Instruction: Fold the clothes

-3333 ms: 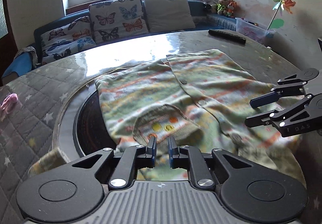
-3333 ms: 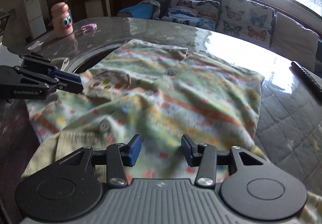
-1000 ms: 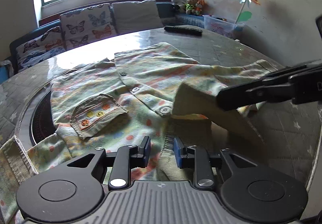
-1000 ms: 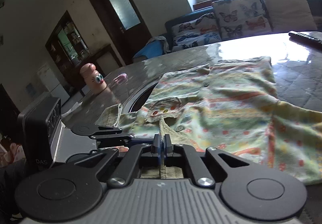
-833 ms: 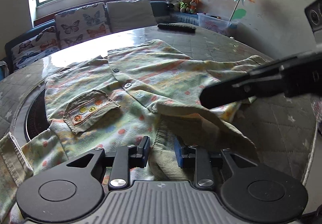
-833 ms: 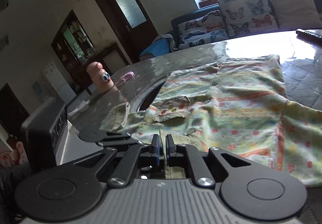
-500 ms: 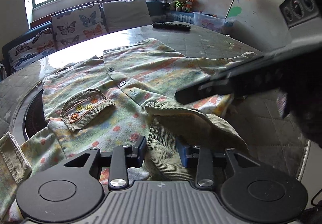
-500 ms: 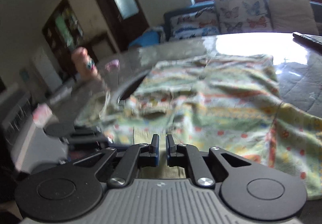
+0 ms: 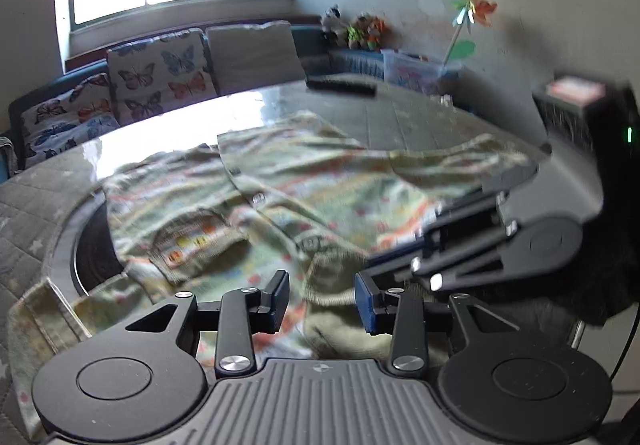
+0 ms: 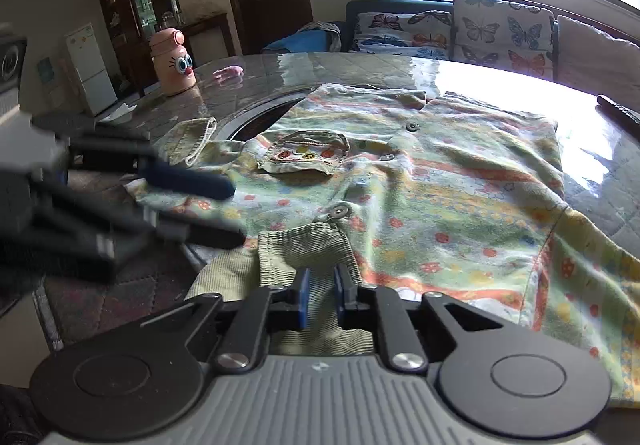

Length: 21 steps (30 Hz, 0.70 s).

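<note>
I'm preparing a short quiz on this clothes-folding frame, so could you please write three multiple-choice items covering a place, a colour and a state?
1. Where does the black remote lie?
A. on the shirt
B. on the table, past the shirt
C. under the shirt

2. What colour is the bottle with cartoon eyes?
A. pink
B. blue
C. green

3. How do the left tongs stand?
A. shut on the shirt
B. shut on the remote
C. open, holding nothing

Answers:
1 B, since the remote rests on bare table beyond the shirt's far edge.
2 A, since its body and cap are pink in the right wrist view.
3 C, since a wide gap shows between the two fingers, with the shirt lying below them.
</note>
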### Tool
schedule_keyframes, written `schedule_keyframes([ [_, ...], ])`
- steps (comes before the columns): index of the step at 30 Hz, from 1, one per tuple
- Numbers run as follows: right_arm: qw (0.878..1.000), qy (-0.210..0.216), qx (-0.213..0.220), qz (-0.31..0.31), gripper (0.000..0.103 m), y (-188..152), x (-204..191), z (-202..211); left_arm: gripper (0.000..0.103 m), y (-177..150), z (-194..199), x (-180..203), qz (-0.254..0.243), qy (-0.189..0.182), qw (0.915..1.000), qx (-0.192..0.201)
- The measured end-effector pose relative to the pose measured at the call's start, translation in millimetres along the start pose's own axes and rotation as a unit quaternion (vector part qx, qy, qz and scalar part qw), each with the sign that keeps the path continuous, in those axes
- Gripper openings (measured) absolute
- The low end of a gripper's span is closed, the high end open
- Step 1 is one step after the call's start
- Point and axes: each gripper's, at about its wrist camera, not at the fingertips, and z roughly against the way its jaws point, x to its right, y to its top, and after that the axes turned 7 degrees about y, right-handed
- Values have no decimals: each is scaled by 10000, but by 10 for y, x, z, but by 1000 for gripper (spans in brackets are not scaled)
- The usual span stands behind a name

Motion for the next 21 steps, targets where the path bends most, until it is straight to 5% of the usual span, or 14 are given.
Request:
schedule_keyframes([
  [6,9980,-99,359,-518,35,-68,123,257,37,103,-348,73,176,-119,9996,-173],
  [10,9919,-495,688,-950,37,-134,397,561,36,13,-512,146,138,-212,9989,-385],
  [14,9780,-1443,777,-1290,44,-208,804,740,36,-63,-520,238,-78,-245,9988,-417],
  [19,9368,-2946,733,-1742,44,-323,1454,933,36,-96,-505,277,-163,-249,9987,-416],
  [21,9272,-3182,669,-1863,44,-362,1661,968,36,-96,-502,285,-169,-244,9987,-419],
])
